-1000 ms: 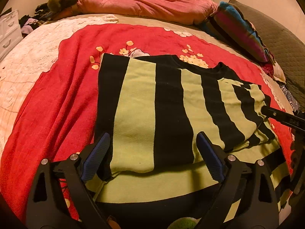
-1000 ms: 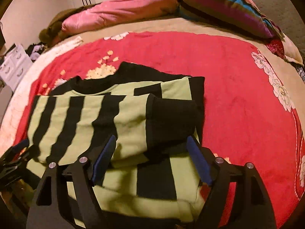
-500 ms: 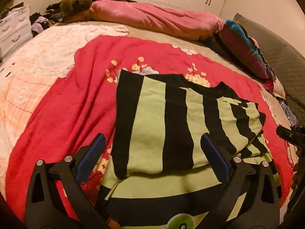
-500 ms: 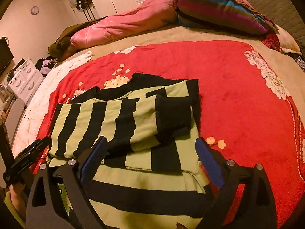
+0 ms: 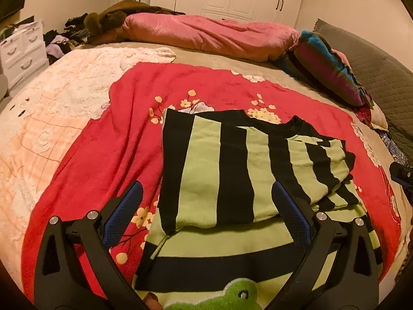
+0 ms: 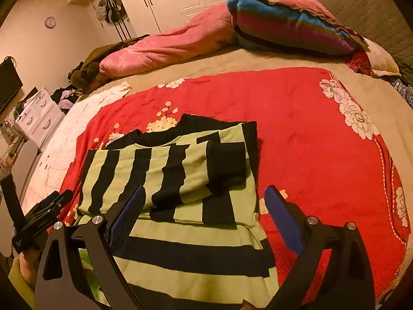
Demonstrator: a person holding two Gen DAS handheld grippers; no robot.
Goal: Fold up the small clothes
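The left gripper (image 5: 206,211) has its 2 blue-padded fingers (image 5: 124,214) spread wide, gripping nothing; the right gripper (image 6: 204,217) likewise. Beneath them the striped sweater (image 5: 232,170) lies partly folded on the red blanket (image 5: 103,155), its front hem cut off by the frame. A green frog patch (image 5: 232,294) shows only partly. Far off, the white drawers (image 5: 23,51) stay closed, contents hidden.

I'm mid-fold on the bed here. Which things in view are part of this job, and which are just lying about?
Part of the job:
- striped sweater, green and black, sleeves folded in
- left gripper, open
- right gripper, open

Just lying about:
- red floral blanket under the sweater
- pink duvet
- striped pillow
- white drawers
- clothes heap beside the drawers
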